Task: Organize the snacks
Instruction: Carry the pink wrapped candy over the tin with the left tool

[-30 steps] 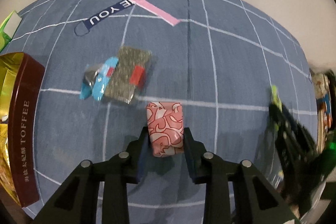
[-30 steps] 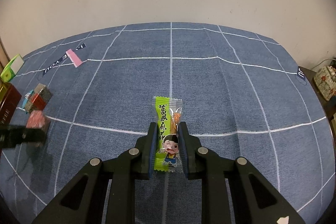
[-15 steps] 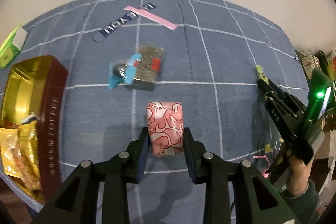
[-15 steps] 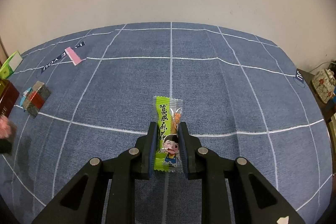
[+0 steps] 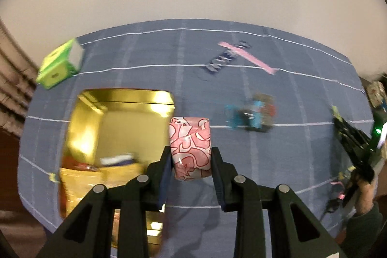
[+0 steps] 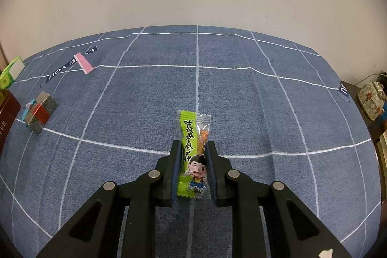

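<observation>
1. While the gold tin (image 5: pixel 121 113) is sitting open at the left edge of the blue cloth (image 6: pixel 241 93), we are carrying the pink packet (image 5: pixel 190 149) clenched in the left gripper (image 5: pixel 191 161), lifted beside the tin's right wall, probably so it can drop inside with the snacks already lying there.
2. Toward the middle, a grey packet (image 6: pixel 41 113) and a blue packet (image 5: pixel 254 113) are lying touching each other, likely waiting their turn.
3. Further right, we are gripping the green packet (image 6: pixel 193 151) in the right gripper (image 6: pixel 193 168), pinched along its long sides and held level over the cloth, well apart from the tin, seemingly ready for the next drop.
</observation>
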Demonstrator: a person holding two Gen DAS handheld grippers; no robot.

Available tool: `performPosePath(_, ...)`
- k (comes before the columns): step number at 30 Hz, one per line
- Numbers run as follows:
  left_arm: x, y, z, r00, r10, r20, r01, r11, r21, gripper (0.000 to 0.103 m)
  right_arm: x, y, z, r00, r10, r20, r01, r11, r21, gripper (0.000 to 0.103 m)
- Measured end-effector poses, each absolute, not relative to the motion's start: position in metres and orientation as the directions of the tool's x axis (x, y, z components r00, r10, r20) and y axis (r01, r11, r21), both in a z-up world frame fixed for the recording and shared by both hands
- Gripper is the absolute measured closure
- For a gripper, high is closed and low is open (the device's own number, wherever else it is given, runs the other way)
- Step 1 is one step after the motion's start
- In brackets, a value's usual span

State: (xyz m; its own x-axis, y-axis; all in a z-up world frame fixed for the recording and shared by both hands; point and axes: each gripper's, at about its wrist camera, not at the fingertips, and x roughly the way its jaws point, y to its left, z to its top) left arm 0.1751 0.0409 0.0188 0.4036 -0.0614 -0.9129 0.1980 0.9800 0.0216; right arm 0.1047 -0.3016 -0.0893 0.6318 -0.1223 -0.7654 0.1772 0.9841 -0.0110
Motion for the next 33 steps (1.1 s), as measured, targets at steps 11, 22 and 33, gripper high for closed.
performPosePath(11,0.223,0.110,-0.017,0.330,0.024,-0.944,0.217,0.971,0.100,0.072,0.105,-0.301,-0.090,0.631,-0.129,-0.765,0.178,0.984,-0.019,0.084)
performPosePath(22,0.251,0.134,-0.055,0.273,0.084,-0.958,0.223,0.964,0.147,0.072,0.105,-0.301,-0.090,0.631,-0.132,-0.765,0.177,0.984,-0.023,0.084)
performPosePath(33,0.246,0.151,-0.065,0.266,0.097,-0.959,0.215,0.964,0.157,0.071,0.106,-0.300,-0.089,0.630,-0.137,-0.765,0.176,0.984,-0.031,0.084)
